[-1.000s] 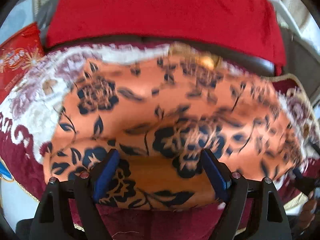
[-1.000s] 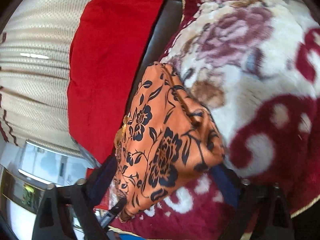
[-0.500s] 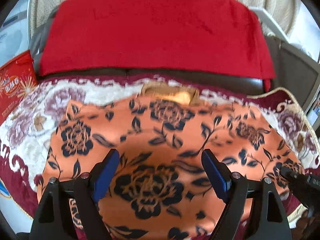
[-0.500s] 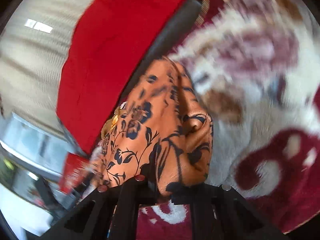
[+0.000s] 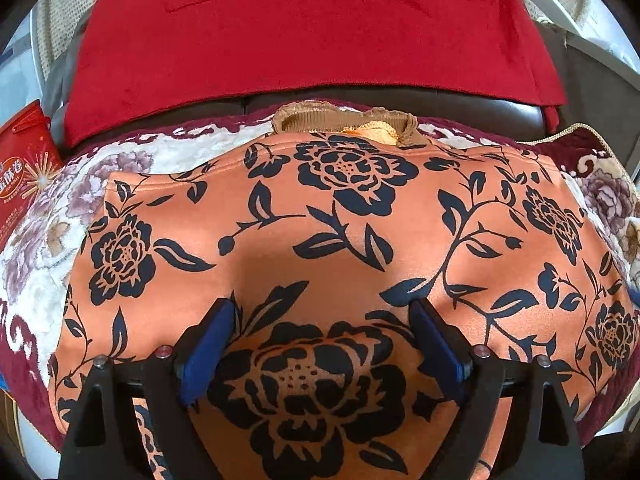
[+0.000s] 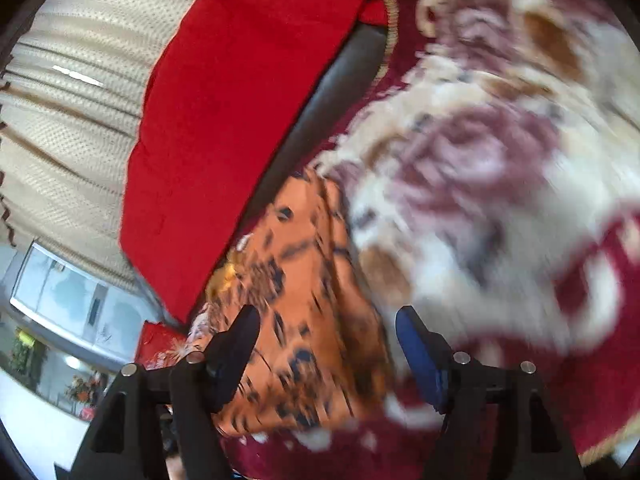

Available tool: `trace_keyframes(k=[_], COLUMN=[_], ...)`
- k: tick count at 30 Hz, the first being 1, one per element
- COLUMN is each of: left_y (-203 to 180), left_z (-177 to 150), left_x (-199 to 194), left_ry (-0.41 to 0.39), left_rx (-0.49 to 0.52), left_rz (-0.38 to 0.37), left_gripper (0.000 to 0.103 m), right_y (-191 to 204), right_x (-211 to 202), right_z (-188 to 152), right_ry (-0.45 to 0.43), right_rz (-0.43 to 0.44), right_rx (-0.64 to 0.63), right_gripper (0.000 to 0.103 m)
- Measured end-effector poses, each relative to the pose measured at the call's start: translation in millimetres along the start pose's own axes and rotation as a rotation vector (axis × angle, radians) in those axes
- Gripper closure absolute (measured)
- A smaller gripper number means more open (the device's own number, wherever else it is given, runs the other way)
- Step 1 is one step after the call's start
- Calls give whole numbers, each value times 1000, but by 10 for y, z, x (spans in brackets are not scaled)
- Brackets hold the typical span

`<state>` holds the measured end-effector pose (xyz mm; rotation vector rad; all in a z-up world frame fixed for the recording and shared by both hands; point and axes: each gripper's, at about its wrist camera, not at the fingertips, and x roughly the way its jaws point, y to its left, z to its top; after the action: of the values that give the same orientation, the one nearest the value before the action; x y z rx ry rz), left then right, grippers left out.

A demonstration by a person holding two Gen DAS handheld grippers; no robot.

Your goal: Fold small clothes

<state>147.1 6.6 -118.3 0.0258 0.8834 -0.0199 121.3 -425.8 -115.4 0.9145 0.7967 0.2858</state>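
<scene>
One red packet [image 5: 22, 184] — characters unreadable

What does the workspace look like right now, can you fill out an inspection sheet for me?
Surface: floral blanket over a dark sofa.
Job's things: orange garment spread flat, tan collar at the far edge.
Clutter: red snack bag at the left.
Grippers: left gripper open over the garment; right gripper just opened, jaws apart over the garment's edge.
Cables: nothing seen.
Surroundings: red cloth on the backrest, beige curtain.
</scene>
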Motion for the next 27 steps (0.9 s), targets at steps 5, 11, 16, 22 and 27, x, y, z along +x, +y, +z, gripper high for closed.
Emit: trace_keyframes(k=[5,11,16,22,27], left_y=[6,40,133,1095,2229], left_z=[-26,-39,11,-51,-465], left_x=[-34,-19,-70,-719,-883], left_ry=[-2,-14,-5,-117,-87], left_rx=[-8,-4,-27,-298,-608], left_rz=[-9,-28,-80,-192,-197], left_gripper=[12,8,8,8,9], right_y=[219,665,369,806,1188], right_x=[857,1219,1292,670,175], right_z=[669,703,658,458,-79], right_ry=[163,224,166,15,-7], right_rz=[-17,-159,-231,-280,-60], right_rx=[-77,-284,-173,-269,-330], right_gripper=[29,90,77,34,27])
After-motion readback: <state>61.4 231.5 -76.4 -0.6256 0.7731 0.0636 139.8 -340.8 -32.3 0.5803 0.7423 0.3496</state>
